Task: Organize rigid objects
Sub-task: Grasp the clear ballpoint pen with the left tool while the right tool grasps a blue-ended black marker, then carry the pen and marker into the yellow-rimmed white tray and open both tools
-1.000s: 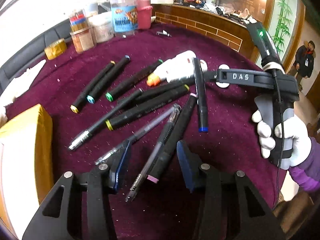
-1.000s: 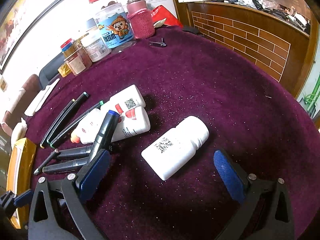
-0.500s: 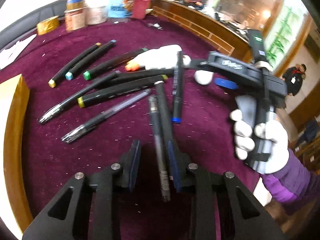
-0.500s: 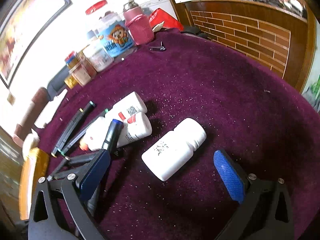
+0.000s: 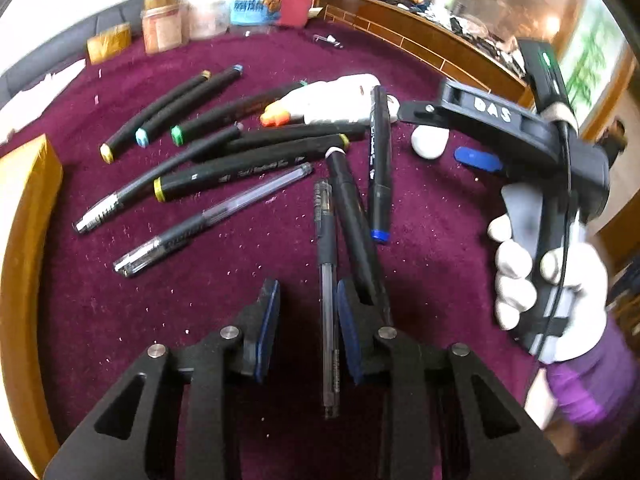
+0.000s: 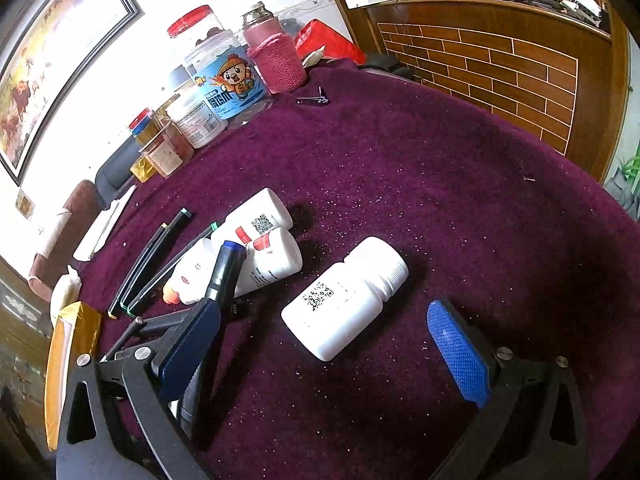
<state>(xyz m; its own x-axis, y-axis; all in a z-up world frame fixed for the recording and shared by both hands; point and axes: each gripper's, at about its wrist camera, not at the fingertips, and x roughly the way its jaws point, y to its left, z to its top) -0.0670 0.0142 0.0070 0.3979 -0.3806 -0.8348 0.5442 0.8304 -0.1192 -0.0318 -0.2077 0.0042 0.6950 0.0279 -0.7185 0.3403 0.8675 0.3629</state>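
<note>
The left gripper (image 5: 306, 320) hangs partly parted over a clear pen (image 5: 327, 280) lying on the counter (image 5: 420, 264) against its right pad. The right gripper (image 6: 320, 340), spread wide, straddles a white bottle (image 6: 344, 300).

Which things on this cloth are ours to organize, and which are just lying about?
For the job:
- markers
- gel pen between the left gripper pads
- second gel pen
- white bottles

Lying about:
- jars
- pink sleeved flask
- nail clipper
- gold box
</note>
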